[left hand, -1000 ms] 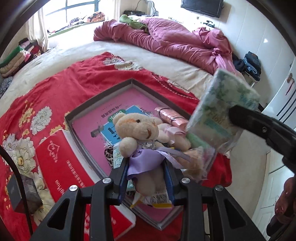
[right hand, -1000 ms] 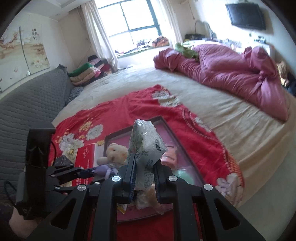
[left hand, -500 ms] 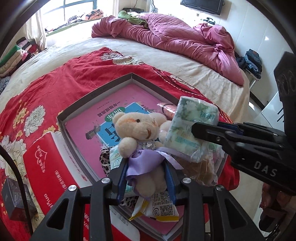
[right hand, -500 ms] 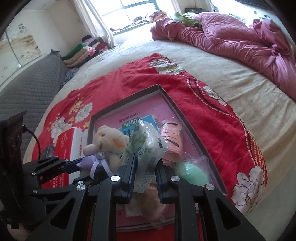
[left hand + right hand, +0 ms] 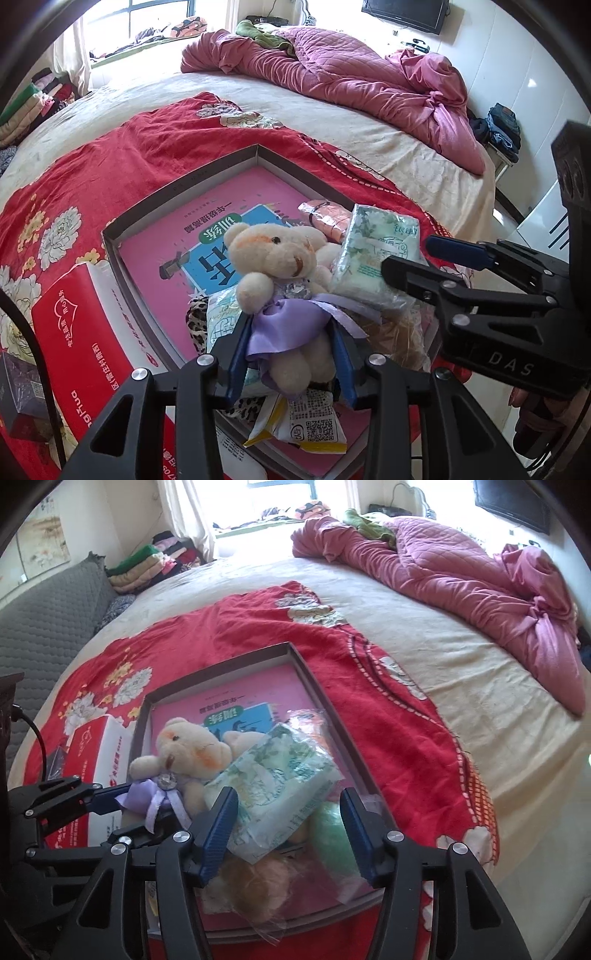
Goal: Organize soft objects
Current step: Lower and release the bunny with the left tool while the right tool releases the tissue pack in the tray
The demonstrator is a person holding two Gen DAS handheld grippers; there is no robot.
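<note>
A cream teddy bear [image 5: 273, 258] in a purple dress stands upright over the near end of a shallow grey box [image 5: 177, 192]. My left gripper [image 5: 290, 332] has its blue pads against the bear's dress and legs while its jaws are opening slightly. A green-and-white tissue pack [image 5: 277, 794] lies tilted on the pile in the box, leaning on the bear [image 5: 188, 749]. My right gripper [image 5: 288, 797] straddles the pack, its jaws opening and wide of it on the right side. From the left wrist, the right gripper [image 5: 410, 254] reaches in from the right beside the pack [image 5: 373, 254].
The box holds a pink book [image 5: 166, 251], a bagged green ball [image 5: 328, 834], a pink roll [image 5: 328, 218] and snack packets [image 5: 314, 428]. A red carton [image 5: 74, 332] lies left of the box on the red blanket [image 5: 388, 720]. A crumpled pink quilt [image 5: 351, 66] sits far back.
The right gripper came down with the tissue pack to the box beside the bear, then spread its jaws and let the pack go. The left gripper kept still around the bear.
</note>
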